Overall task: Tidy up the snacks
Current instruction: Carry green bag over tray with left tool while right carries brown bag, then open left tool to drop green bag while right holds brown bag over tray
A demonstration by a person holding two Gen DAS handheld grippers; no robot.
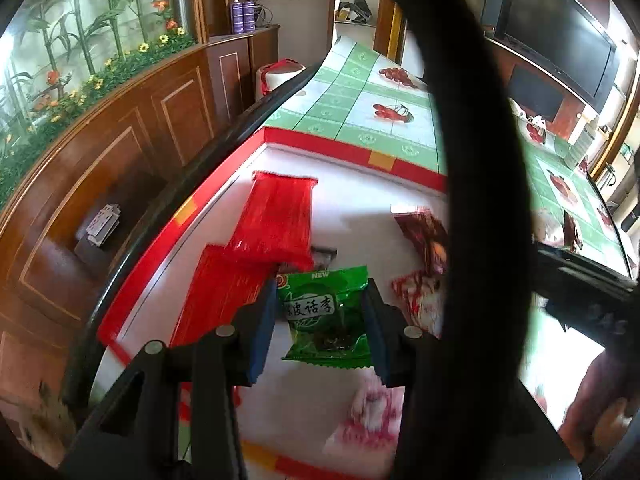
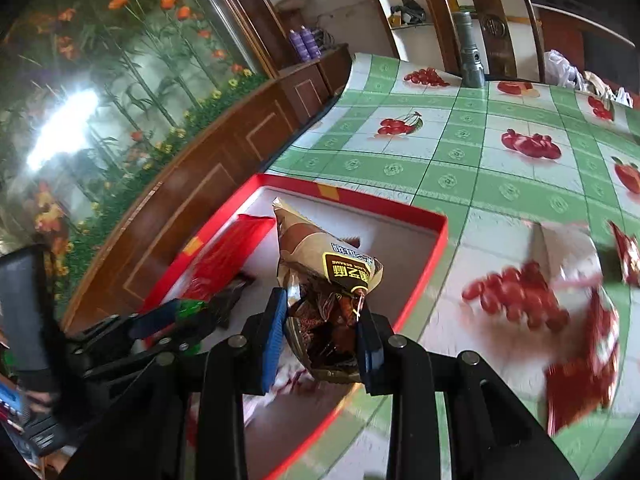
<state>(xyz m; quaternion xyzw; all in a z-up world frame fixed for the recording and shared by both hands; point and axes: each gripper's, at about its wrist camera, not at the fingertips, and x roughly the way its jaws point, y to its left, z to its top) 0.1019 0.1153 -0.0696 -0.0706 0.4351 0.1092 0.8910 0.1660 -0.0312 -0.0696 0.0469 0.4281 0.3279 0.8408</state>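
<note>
Crinkly green packet (image 1: 326, 312), glossy brown packet (image 2: 326, 300)

Wood-panelled cabinet (image 1: 132, 152) under flower mural (image 2: 120, 80); wooden chair (image 2: 492, 24); dark TV (image 1: 560, 40).

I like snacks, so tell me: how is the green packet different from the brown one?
The green packet is flat with black Chinese writing; the brown packet is puffy and crinkled with a yellow-edged label. The left gripper holds the green one, the right gripper the brown one. The brown one looks bigger. Both are pinched between blue pads over the red box.
</note>
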